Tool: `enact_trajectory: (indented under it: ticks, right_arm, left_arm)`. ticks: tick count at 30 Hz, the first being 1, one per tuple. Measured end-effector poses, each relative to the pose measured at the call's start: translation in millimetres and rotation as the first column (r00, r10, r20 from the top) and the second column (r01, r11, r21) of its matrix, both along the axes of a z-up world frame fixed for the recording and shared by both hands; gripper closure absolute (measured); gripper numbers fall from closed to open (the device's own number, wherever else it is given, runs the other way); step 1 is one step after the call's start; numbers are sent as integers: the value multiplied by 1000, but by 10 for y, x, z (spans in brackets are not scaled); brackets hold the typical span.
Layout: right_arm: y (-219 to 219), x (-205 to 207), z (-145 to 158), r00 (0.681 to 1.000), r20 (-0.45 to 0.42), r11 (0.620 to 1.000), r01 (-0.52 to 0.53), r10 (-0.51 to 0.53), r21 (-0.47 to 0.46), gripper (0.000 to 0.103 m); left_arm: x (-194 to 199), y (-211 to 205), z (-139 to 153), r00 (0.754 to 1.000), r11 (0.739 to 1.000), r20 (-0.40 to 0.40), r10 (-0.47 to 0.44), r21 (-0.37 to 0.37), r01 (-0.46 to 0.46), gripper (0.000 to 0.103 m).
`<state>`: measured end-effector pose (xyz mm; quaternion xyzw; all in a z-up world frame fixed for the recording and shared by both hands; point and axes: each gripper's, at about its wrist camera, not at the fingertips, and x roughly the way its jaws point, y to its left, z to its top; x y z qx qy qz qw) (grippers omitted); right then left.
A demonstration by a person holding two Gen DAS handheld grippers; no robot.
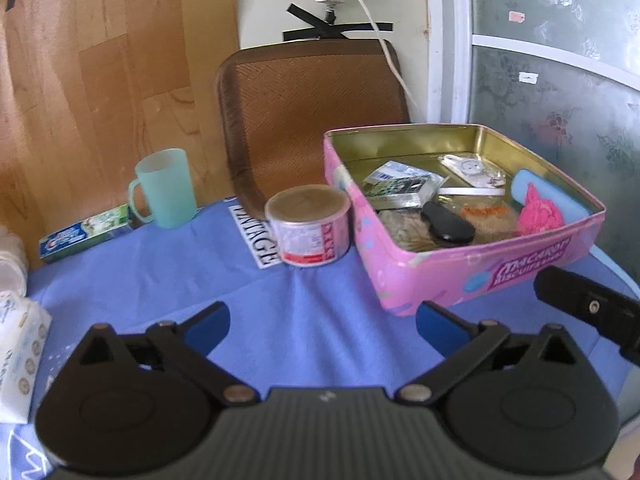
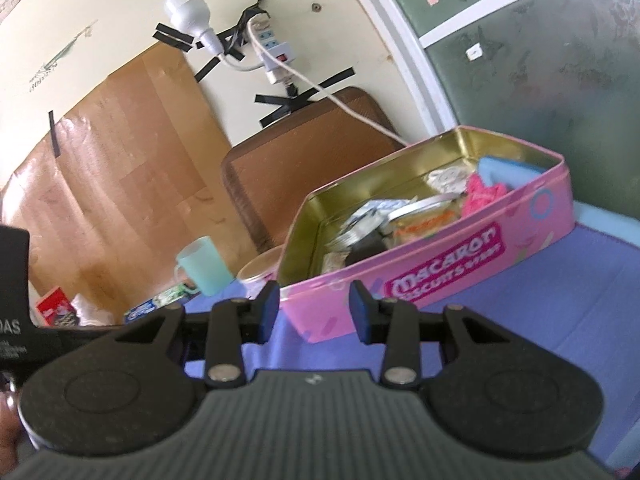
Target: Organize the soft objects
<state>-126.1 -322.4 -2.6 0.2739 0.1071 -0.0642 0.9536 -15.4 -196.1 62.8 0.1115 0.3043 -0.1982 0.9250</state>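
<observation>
An open pink biscuit tin (image 1: 460, 272) (image 2: 460, 252) stands on the blue cloth (image 1: 304, 320). Inside lie a pink knitted piece (image 1: 538, 214) (image 2: 482, 196) on a light blue pad (image 1: 560, 200), a black case (image 1: 448, 226), foil sachets (image 1: 404, 188) and other small packets. My left gripper (image 1: 323, 326) hovers over bare cloth in front of the tin's near-left corner, its jaws spread wide with nothing between them. My right gripper (image 2: 314, 312) is tilted and faces the tin's front wall, its jaws partly apart and empty.
A round can (image 1: 308, 224) sits beside the tin's left wall. Further left stand a mint cup (image 1: 166, 188) and a toothpaste box (image 1: 86, 236). Tissue packs (image 1: 20, 352) lie at the left edge. A brown chair back (image 1: 312, 108) and a hanging white cable (image 1: 380, 36) are behind.
</observation>
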Motion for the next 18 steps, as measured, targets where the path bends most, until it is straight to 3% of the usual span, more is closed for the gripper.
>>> enact_trajectory:
  ticks: [7,18]
  right_arm:
    - [85,-43,2,1000,-6,999,-21,21,47,59]
    - [180,-39,32,1000,-3,999,-16,16,30,58]
  left_arm:
    - [-88,101,-80,1000,999,-1,15,40,-15,0]
    - [-156,148,-158,1000,997,18,17,71,-18,0]
